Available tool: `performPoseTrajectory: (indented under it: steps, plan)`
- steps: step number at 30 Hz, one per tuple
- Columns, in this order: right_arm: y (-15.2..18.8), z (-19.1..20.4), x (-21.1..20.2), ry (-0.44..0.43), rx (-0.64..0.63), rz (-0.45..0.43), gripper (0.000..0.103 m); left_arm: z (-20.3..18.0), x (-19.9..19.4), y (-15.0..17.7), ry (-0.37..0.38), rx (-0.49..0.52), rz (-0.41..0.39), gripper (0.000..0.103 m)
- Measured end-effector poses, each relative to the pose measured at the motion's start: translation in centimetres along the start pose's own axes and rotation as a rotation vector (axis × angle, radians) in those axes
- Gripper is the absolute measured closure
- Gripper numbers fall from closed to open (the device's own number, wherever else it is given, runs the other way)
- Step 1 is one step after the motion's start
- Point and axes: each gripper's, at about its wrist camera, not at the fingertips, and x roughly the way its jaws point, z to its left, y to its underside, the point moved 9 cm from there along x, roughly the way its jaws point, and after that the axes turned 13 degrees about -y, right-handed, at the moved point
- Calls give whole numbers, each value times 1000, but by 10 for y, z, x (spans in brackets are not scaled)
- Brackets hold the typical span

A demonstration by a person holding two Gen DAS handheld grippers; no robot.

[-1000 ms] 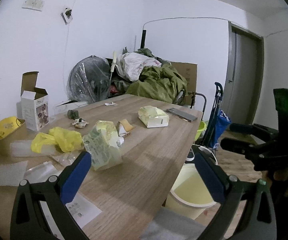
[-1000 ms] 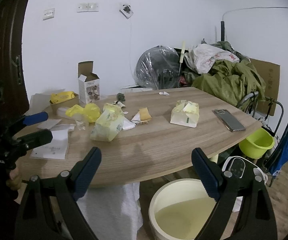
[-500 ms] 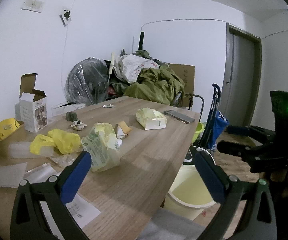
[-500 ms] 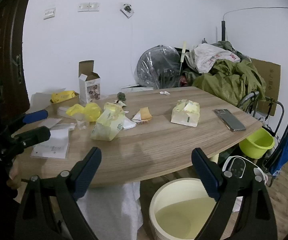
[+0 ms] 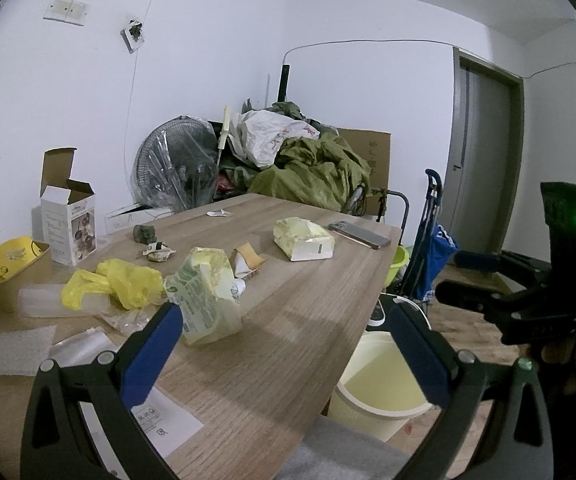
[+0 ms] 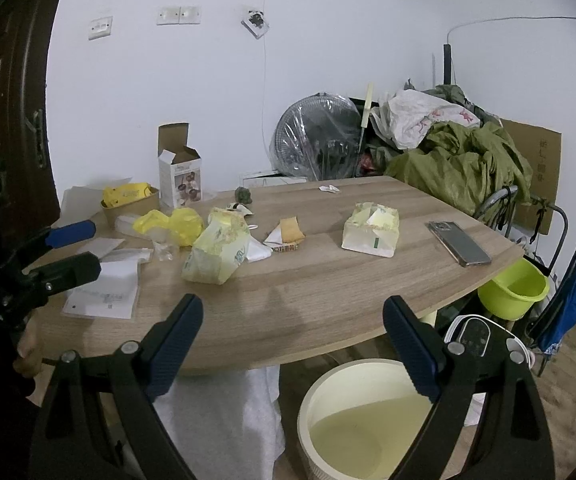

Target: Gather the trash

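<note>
Trash lies on a wooden table point(image 5: 288, 344) point(image 6: 327, 280): a crumpled yellow-green tissue pack point(image 5: 208, 296) point(image 6: 218, 250), a yellow plastic bag point(image 5: 116, 284) point(image 6: 176, 220), small wrappers point(image 5: 248, 262) point(image 6: 286, 234), clear packaging point(image 5: 80, 348) and a printed paper point(image 5: 160, 424) point(image 6: 104, 292). A cream bin point(image 5: 383, 384) point(image 6: 359, 416) stands on the floor at the table's edge. My left gripper point(image 5: 284, 320) is open over the table's near edge, just behind the tissue pack. My right gripper point(image 6: 291, 320) is open above the bin. Each gripper shows in the other's view point(image 6: 68, 248) point(image 5: 471, 276).
A second tissue pack point(image 5: 303, 238) point(image 6: 369, 232), a phone point(image 5: 359, 234) point(image 6: 457, 242), an open white box point(image 5: 68, 224) point(image 6: 180, 178) and a paper bowl point(image 5: 12, 276) are on the table. A green basin point(image 6: 511, 288), blue trolley point(image 5: 431, 256) and piled clutter stand beyond.
Both grippers stay open. The left gripper has drifted slightly, so the tissue pack sits closer to its left finger. The right view is nearly unchanged.
</note>
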Motion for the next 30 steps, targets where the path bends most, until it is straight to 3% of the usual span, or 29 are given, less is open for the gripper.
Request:
performPoseTrajectory:
  steps: [30]
  plan:
    - [-2, -2, 4, -3, -6, 6, 12, -2, 0, -4, -3, -6, 5, 0]
